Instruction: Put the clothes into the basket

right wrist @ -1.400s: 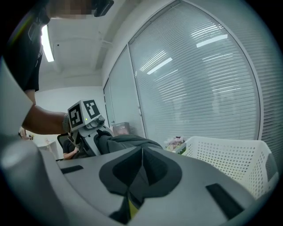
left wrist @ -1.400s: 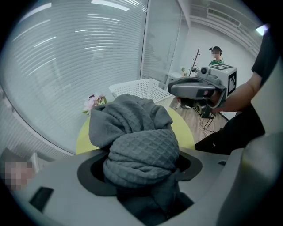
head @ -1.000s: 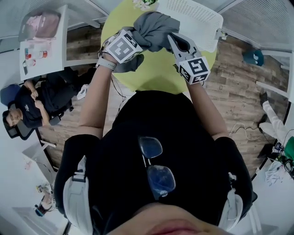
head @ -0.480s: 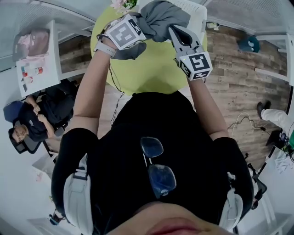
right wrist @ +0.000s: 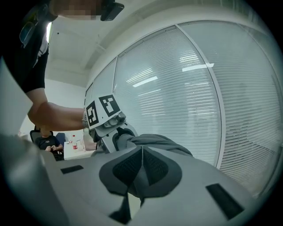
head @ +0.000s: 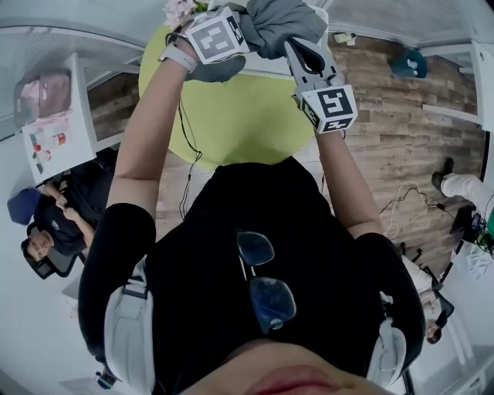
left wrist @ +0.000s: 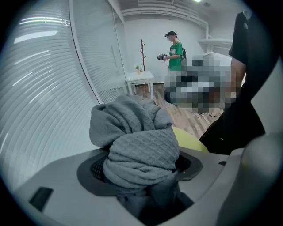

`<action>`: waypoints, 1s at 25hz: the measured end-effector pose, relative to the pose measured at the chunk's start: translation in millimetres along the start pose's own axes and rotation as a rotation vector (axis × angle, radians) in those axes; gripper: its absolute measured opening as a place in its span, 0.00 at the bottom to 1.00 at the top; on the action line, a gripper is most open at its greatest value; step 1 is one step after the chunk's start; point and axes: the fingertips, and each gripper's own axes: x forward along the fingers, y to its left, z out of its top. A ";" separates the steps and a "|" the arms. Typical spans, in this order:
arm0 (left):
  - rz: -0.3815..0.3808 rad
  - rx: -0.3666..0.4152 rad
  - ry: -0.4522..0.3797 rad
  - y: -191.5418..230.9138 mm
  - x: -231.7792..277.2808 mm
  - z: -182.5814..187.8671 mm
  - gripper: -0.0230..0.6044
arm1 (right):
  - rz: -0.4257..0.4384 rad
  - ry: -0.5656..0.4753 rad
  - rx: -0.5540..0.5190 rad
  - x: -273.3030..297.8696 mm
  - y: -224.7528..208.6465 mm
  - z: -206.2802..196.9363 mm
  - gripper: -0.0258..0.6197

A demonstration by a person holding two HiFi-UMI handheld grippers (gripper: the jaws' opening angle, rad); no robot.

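A bunched grey waffle-knit garment (head: 279,23) hangs between both grippers at the top of the head view, above the round yellow-green table (head: 239,116). My left gripper (head: 245,32) is shut on a thick wad of it. In the left gripper view the wad of garment (left wrist: 141,150) fills the jaws of the left gripper (left wrist: 141,172). My right gripper (head: 298,48) is shut on a thin fold at the garment's right side. The right gripper view shows its pads (right wrist: 132,165) pinched together on the garment (right wrist: 157,142), with the left gripper's marker cube (right wrist: 101,110) just beyond. No basket shows clearly.
A seated person (head: 46,239) and a white desk (head: 54,131) with small bottles are at the left. Wood floor with a cable (head: 401,216) lies to the right. A wall of blinds (right wrist: 199,88) is close ahead. Another person (left wrist: 174,48) stands by a small white table (left wrist: 139,81).
Both grippers have carried the grey garment up the head view, farther across the table. The left gripper has rolled. The white basket seen behind the garment earlier has left the picture's top edge.
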 end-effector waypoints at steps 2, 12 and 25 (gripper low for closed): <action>0.003 0.025 -0.006 10.4 8.7 5.2 0.59 | -0.016 0.002 0.008 1.0 -7.2 -3.7 0.08; -0.042 0.200 -0.017 21.2 80.8 0.7 0.59 | -0.055 0.053 0.055 7.5 -31.6 -42.8 0.08; -0.126 0.245 0.035 8.9 160.4 -45.8 0.60 | -0.062 0.111 0.105 25.7 -41.7 -83.8 0.08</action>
